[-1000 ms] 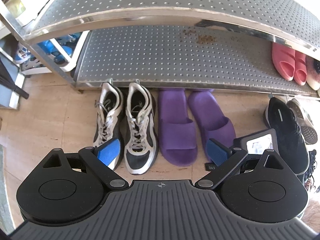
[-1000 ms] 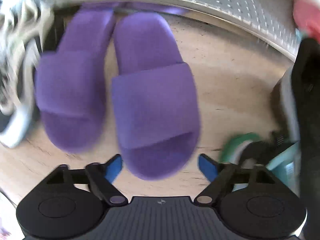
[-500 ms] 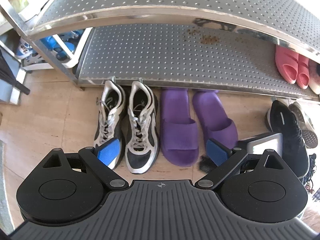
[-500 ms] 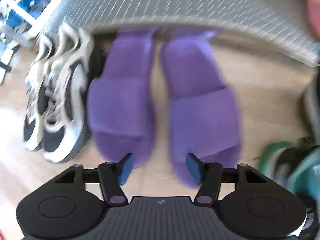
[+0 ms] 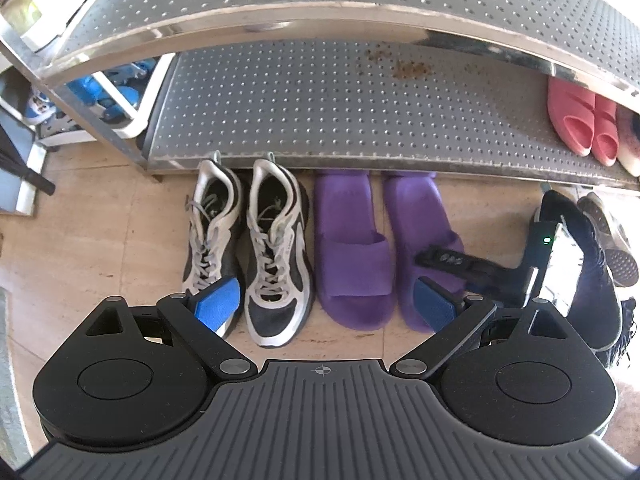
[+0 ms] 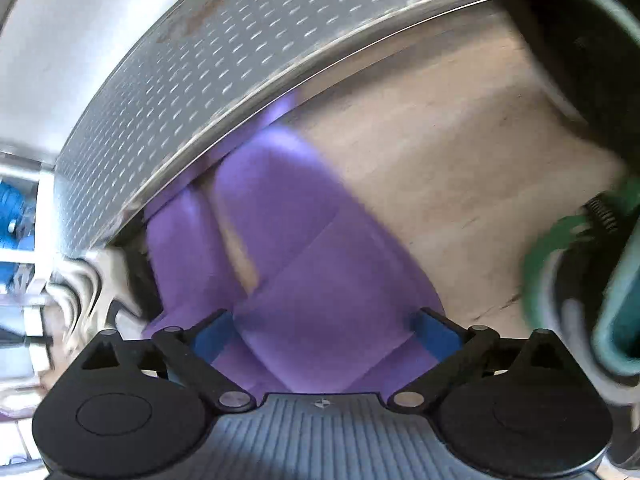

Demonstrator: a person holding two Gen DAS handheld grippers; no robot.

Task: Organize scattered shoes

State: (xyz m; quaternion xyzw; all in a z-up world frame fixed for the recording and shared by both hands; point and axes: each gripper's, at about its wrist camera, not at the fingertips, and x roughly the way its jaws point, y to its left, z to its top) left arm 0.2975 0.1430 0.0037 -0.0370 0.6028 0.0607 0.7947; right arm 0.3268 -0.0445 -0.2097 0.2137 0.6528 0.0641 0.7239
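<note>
A grey-and-black sneaker pair (image 5: 248, 248) and two purple slides (image 5: 352, 248) stand side by side on the floor, heels under the metal rack (image 5: 320, 112). My left gripper (image 5: 326, 296) hangs open above their toes and holds nothing. The right gripper's black finger (image 5: 442, 258) reaches over the right purple slide (image 5: 424, 224). In the blurred right wrist view my right gripper (image 6: 324, 332) is tilted, its jaws opening wide over that slide (image 6: 320, 280). The blue pads stand clear of it.
A black sneaker (image 5: 588, 264) and an overturned shoe (image 5: 612, 240) lie at the right on the floor. Red slides (image 5: 576, 120) sit on the rack's lower shelf. A green-trimmed shoe (image 6: 580, 260) lies close to the right gripper. Blue skates (image 5: 112, 92) sit on a white stand, far left.
The right gripper's jaws narrowed, then spread wide again, and it rolled so its view tilts. Its finger now shows over the right purple slide. The left gripper has kept still.
</note>
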